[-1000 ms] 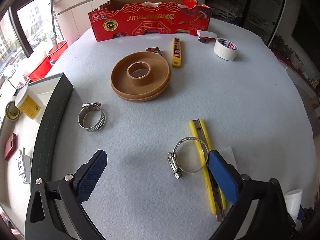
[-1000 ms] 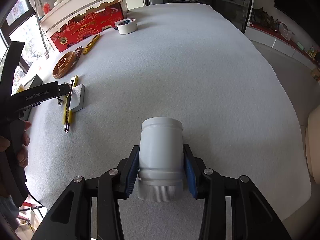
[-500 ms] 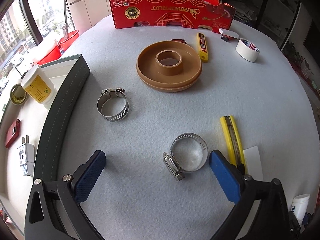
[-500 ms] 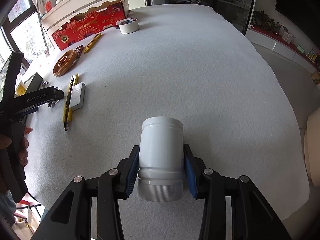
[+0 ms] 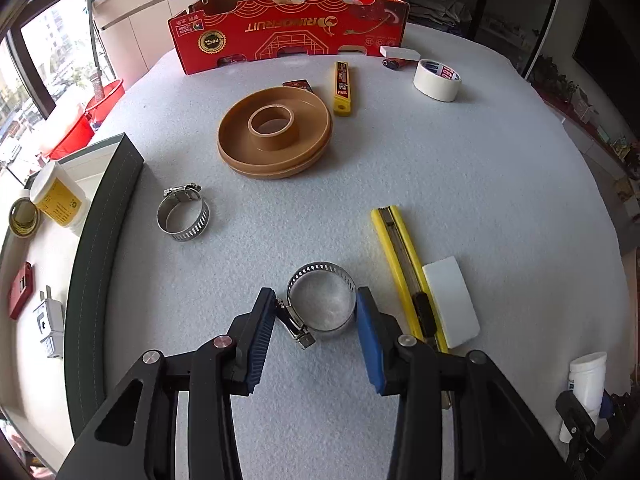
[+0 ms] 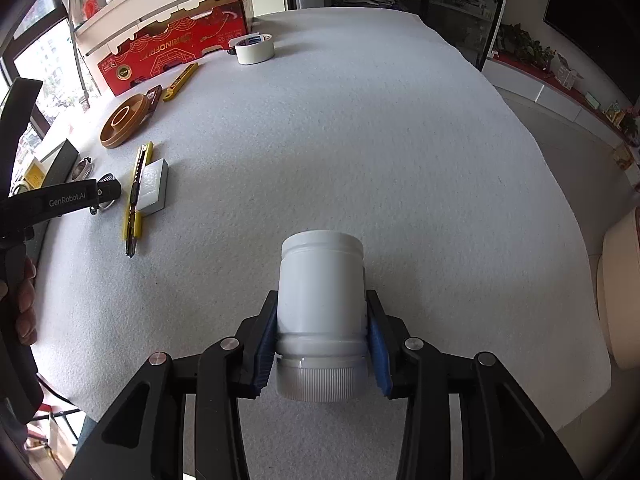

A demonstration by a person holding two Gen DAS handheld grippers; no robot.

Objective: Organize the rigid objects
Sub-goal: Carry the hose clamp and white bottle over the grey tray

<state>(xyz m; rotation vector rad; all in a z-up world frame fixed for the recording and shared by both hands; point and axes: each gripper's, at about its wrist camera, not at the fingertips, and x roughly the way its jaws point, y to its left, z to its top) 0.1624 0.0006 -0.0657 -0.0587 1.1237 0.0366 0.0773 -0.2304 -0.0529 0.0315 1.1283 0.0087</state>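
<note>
A steel hose clamp (image 5: 320, 269) lies on the white felt table, screw housing to its left. My left gripper (image 5: 316, 312) straddles it and its jaws are closing: the left blue pad touches the screw housing, the right pad the ring's edge. In the right wrist view that gripper (image 6: 104, 192) shows at the far left, held by a hand. My right gripper (image 6: 322, 340) is shut on a white plastic jar (image 6: 322, 284), gripped just above its ribbed lid, which faces the camera. The jar (image 5: 586, 380) also shows at the lower right of the left wrist view.
A second hose clamp (image 5: 183, 216), a brown reel (image 5: 275, 136), a yellow utility knife (image 5: 404, 264) beside a white block (image 5: 450, 300), a small yellow cutter (image 5: 343, 87), a tape roll (image 5: 437, 80) and a red carton (image 5: 288, 36). A dark-walled tray (image 5: 104, 216) at the left holds small items.
The left jaws went from wide open to closed in on the hose clamp, which now sits between the pads. The right gripper and its jar have not moved.
</note>
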